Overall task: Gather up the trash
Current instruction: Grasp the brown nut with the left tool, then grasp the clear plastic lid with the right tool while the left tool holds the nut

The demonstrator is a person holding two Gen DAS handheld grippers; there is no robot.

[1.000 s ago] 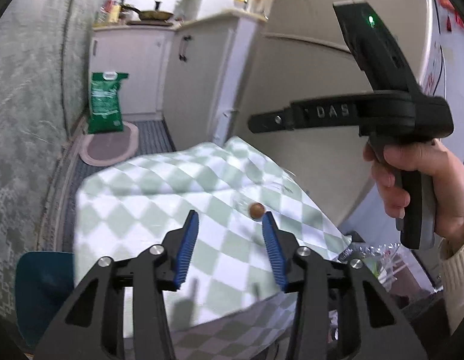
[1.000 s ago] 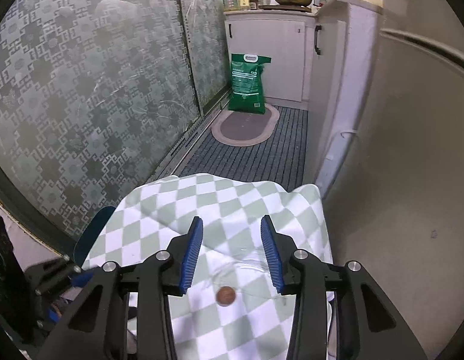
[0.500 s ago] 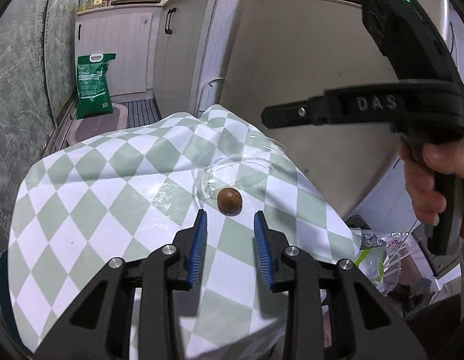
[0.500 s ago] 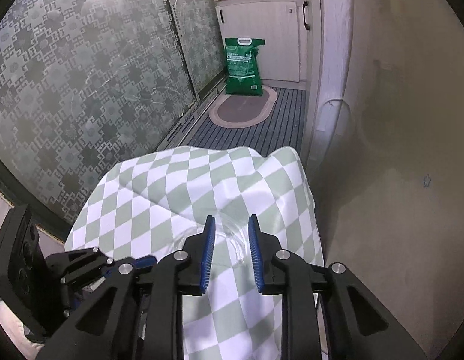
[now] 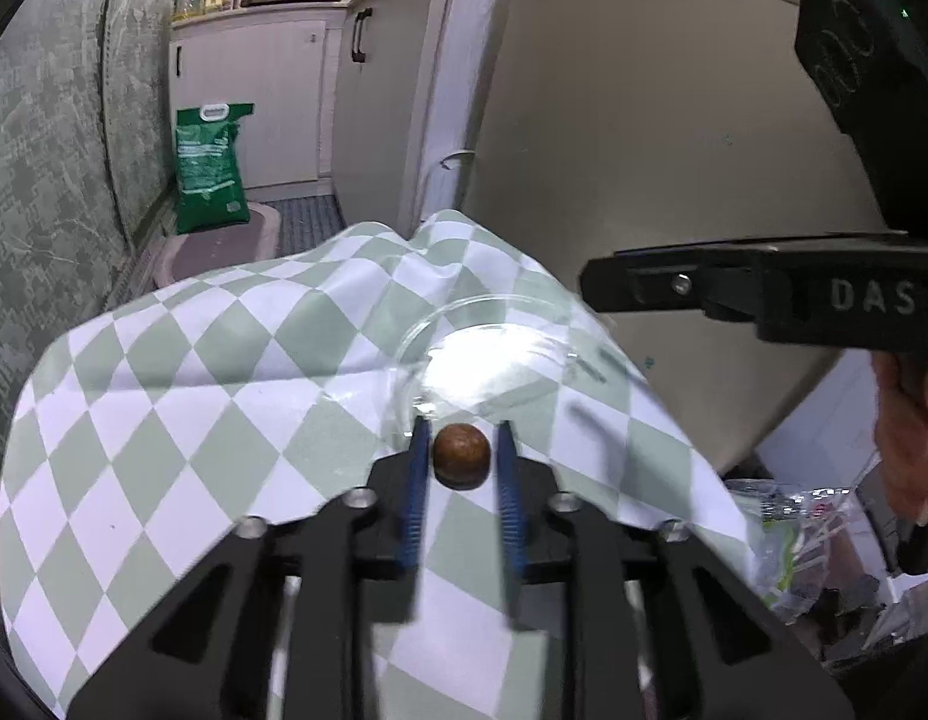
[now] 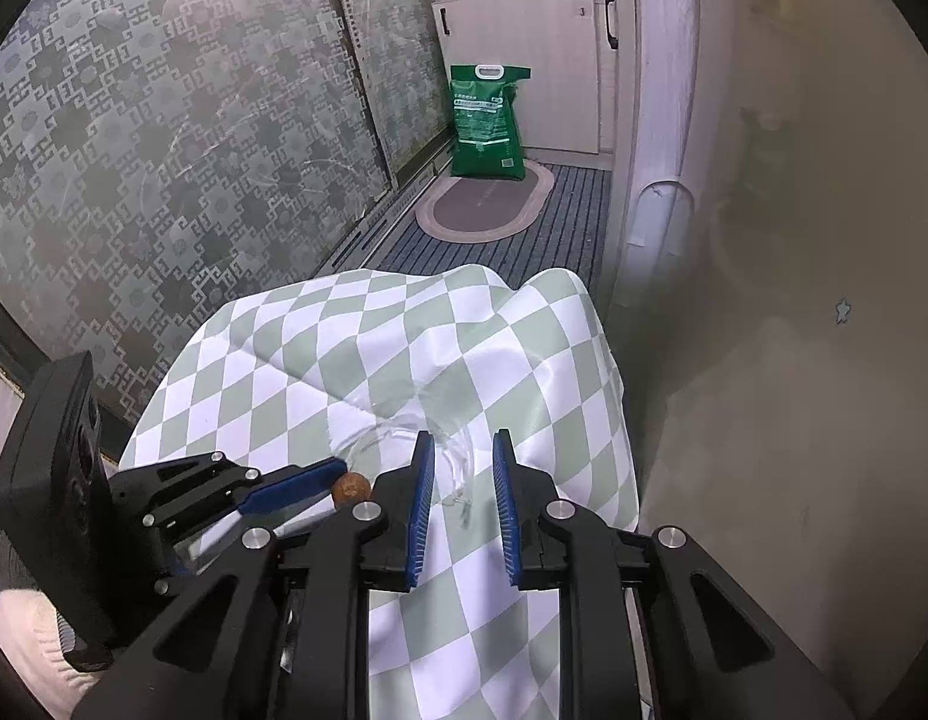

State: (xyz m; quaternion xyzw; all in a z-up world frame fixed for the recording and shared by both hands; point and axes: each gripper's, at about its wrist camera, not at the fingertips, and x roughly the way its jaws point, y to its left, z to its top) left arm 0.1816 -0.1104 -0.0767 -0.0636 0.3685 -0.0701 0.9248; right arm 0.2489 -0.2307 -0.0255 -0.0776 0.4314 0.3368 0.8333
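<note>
Left gripper [image 5: 461, 450] brackets a brown nut [image 5: 462, 455] on the checked tablecloth [image 5: 182, 372].
Left view: jaws narrowly parted around the nut, a gap on its right side, by the near rim of a clear glass dish [image 5: 493, 354]. Right view: right gripper [image 6: 462, 480] parted, holding nothing, above the dish; nut [image 6: 351, 487] to its left.
</note>
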